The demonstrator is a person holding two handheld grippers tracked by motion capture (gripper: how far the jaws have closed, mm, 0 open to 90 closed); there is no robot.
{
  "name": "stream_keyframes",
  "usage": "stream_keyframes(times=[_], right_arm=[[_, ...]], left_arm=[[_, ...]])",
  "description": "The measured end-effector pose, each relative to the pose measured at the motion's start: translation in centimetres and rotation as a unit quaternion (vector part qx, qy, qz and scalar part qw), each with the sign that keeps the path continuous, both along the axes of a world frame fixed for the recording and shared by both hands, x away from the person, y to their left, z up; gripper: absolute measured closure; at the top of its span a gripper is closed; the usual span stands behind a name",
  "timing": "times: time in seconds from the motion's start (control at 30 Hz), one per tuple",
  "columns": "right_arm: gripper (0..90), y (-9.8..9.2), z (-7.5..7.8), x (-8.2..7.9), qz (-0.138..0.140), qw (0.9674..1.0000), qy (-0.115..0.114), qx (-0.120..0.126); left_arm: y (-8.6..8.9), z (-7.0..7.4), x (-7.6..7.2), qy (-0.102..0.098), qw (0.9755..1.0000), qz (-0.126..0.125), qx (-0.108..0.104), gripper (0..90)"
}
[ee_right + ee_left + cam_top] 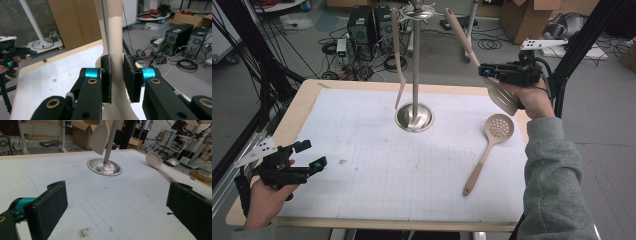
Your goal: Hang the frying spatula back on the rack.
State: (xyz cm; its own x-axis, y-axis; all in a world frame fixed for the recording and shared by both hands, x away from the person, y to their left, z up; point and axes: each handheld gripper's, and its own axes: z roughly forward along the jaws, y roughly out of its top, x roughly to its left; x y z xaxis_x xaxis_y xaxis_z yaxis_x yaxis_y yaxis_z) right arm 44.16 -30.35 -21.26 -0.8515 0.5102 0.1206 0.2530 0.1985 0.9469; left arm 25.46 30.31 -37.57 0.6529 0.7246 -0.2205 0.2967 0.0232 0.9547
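Note:
A steel utensil stand rises from a round base at the back middle of the white mat. A beige spatula hangs from its top hooks. My right gripper is up at the back right, shut on the handle of a beige slotted turner whose handle tilts toward the stand's top. In the right gripper view the pads clamp that handle. A beige skimmer lies on the mat at the right. My left gripper rests open at the front left, with nothing between its fingers.
In the left gripper view, the stand's base, the hanging spatula's blade and the skimmer lie ahead. Computer towers, cables and cardboard boxes sit on the floor beyond the table. A black frame post stands at the right.

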Motion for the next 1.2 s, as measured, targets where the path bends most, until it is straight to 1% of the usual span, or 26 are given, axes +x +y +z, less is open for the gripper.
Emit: stream_keyframes(times=[0.1,0.43,0.73,1.0,1.13,1.2], right_arm=[[77.7,0.0,-0.2,0.3,-0.003,1.0000,0.006,0.004],[77.7,0.5,-0.5,0.8,0.004,0.9998,0.016,0.011],[77.7,1.1,-0.7,1.0,0.009,0.9998,0.018,0.007],[77.7,1.5,-0.8,0.9,0.011,0.9996,0.025,0.001],[77.8,1.5,-0.8,1.1,0.009,0.9997,0.024,0.000],[77.8,1.5,-0.9,1.2,0.011,0.9996,0.025,0.003]], left_arm=[[0.1,-0.1,0.0,0.001,1.0000,0.000,0.002,3.9],[0.5,0.1,-0.2,-0.001,1.0000,0.008,-0.001,3.9],[0.5,-0.1,-0.1,0.003,1.0000,0.007,0.000,3.9],[0.4,-0.1,-0.2,0.001,1.0000,0.006,0.001,3.9],[0.3,-0.1,-0.1,0.002,1.0000,0.004,0.003,3.9],[0.2,-0.2,-0.1,0.003,1.0000,0.004,0.002,3.9]])
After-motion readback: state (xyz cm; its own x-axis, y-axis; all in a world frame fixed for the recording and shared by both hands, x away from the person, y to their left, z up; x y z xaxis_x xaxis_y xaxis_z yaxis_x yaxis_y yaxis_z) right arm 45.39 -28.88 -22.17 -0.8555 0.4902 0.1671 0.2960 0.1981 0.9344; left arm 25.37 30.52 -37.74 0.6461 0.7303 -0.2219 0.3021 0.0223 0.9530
